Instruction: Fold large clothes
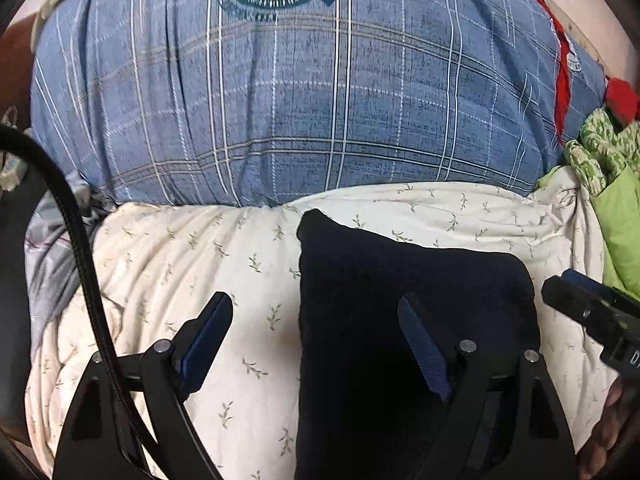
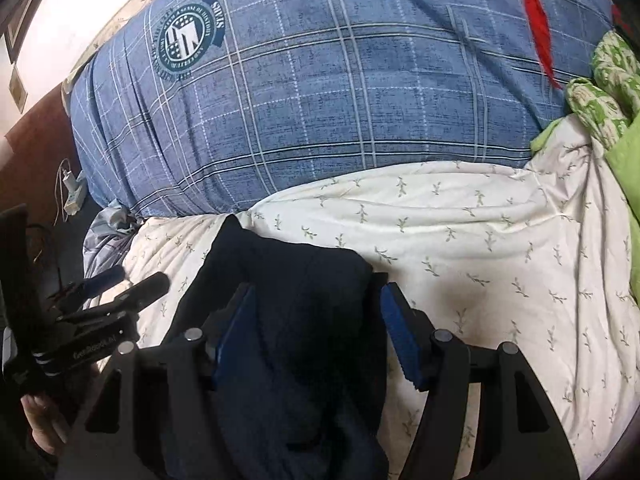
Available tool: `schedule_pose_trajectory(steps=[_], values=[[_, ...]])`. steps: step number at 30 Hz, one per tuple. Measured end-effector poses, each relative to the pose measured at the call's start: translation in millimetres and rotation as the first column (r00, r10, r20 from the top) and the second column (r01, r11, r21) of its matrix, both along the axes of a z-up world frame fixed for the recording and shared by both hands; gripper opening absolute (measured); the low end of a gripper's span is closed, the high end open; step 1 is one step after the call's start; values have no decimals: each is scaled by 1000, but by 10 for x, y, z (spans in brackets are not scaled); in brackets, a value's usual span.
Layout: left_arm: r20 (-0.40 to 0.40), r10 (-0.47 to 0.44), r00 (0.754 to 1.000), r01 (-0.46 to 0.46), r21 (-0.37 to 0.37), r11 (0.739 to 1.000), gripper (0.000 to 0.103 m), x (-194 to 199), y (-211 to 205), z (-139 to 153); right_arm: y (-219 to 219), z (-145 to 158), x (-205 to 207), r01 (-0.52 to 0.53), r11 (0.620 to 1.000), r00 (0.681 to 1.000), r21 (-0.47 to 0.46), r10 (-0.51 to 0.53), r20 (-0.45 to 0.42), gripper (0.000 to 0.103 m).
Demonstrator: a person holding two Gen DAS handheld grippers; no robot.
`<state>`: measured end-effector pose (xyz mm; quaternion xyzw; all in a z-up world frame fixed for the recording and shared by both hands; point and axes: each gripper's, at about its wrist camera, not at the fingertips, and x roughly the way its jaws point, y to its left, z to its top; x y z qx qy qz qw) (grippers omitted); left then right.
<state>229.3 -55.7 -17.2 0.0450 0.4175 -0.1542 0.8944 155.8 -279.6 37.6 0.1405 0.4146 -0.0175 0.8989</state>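
Left wrist view: left gripper [image 1: 316, 336] tilts down over the white sheet [image 1: 200, 280], fingers apart and clamped on nothing, with the dark folded garment [image 1: 400, 280] from centre to 5 o'clock under its right finger; closing here could pinch sheet along with cloth. Right wrist view: right gripper [image 2: 318, 332] also tilts down, fingers apart straddling the dark folded garment [image 2: 296, 300] at 6 o'clock, contact unclear; left gripper [image 2: 124, 292] sits at 9 o'clock, near enough to clash.

Black gripper [image 1: 316, 316], blue pads [image 1: 420, 344] (seemingly ribbed).
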Motion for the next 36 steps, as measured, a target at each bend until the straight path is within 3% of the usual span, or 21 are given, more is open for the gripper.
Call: schedule_pose_trajectory(steps=[12, 20, 23, 31, 36], values=[[-54, -12, 998, 11, -26, 1000, 85, 229, -68, -96, -104, -47, 136, 13, 999, 1000, 49, -13, -4, 65], [-3, 1, 1000, -1, 0, 1000, 85, 182, -113, -25, -122, -58, 148, 8, 999, 1000, 52, -8, -3, 65], [-27, 0, 1000, 0, -11, 1000, 85, 267, -137, -48, -151, -77, 170, 0, 998, 1000, 63, 1, -8, 65], [-187, -4, 982, -12, -82, 997, 77, 767, -60, -334, -668, -473, 356, 38, 972, 995, 233, -15, -98, 60], [-223, -46, 974, 24, -100, 995, 60, 817, -114, -404, -685, -682, 492, 10, 920, 992, 392, 39, -118, 43]])
